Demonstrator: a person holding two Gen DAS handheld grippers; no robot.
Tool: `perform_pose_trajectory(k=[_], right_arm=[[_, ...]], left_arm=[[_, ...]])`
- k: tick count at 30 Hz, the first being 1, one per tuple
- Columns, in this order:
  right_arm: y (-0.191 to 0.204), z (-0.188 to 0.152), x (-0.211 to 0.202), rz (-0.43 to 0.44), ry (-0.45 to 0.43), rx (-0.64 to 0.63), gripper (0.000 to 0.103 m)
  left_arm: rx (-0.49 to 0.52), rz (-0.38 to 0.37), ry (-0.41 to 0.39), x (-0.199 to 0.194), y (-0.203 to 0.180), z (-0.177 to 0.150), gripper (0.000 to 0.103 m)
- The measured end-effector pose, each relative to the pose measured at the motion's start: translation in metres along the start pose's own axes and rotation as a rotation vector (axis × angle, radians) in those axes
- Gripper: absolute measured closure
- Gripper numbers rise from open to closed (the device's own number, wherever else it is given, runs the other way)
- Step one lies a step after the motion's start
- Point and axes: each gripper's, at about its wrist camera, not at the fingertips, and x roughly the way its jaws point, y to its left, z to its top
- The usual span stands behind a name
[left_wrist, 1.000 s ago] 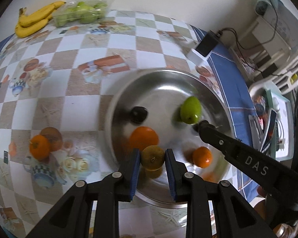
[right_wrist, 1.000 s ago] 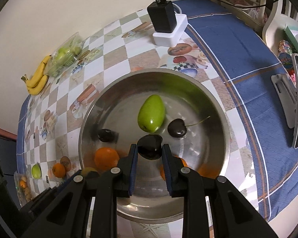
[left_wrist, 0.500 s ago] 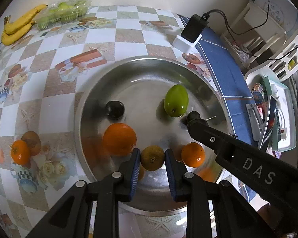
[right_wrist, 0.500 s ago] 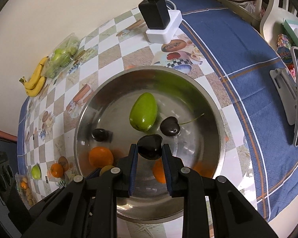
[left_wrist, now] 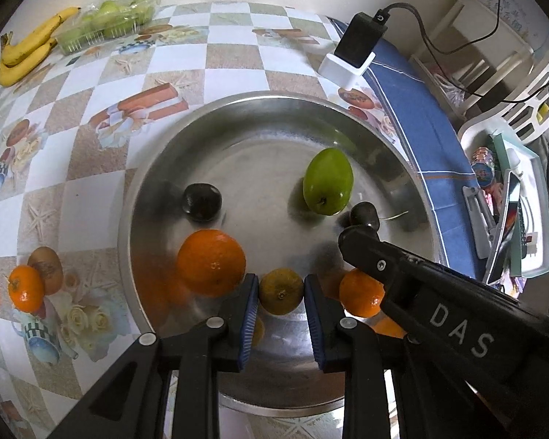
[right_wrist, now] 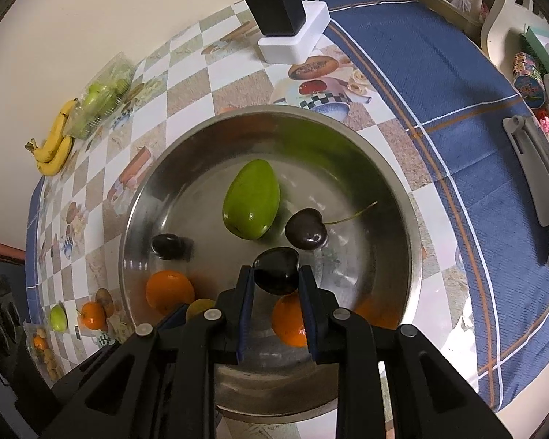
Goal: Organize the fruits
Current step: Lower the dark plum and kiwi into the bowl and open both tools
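Both grippers have come lower over the steel bowl (left_wrist: 157, 183) since earlier. Left gripper (left_wrist: 281, 294) jaws clamp a greenish citrus (left_wrist: 281, 291); right gripper (right_wrist: 276, 278) jaws clamp a dark cherry (right_wrist: 277, 270). Bowl holds green mango (right_wrist: 251, 205), orange (left_wrist: 211, 262), mandarin (left_wrist: 361, 293), two cherries.

Fingers (right_wrist: 245, 303) clamped on a dark plum (right_wrist: 277, 270) over the steel bowl (right_wrist: 402, 219). Just ahead, a cherry (right_wrist: 306, 229) and a green mango (right_wrist: 251, 205); below the fingers, an orange (right_wrist: 291, 323). Far ahead, a charger (right_wrist: 276, 0) on the counter (right_wrist: 439, 84).
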Motion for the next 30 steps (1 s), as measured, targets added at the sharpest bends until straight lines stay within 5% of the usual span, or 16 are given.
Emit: perform_pose_trajectory(k=[30], right_arm=[[0.001, 0.003, 0.002, -0.009, -0.012, -0.003, 0.076]], left_arm=[[-0.003, -0.024, 0.017, 0.007, -0.002, 0.003, 0.068]])
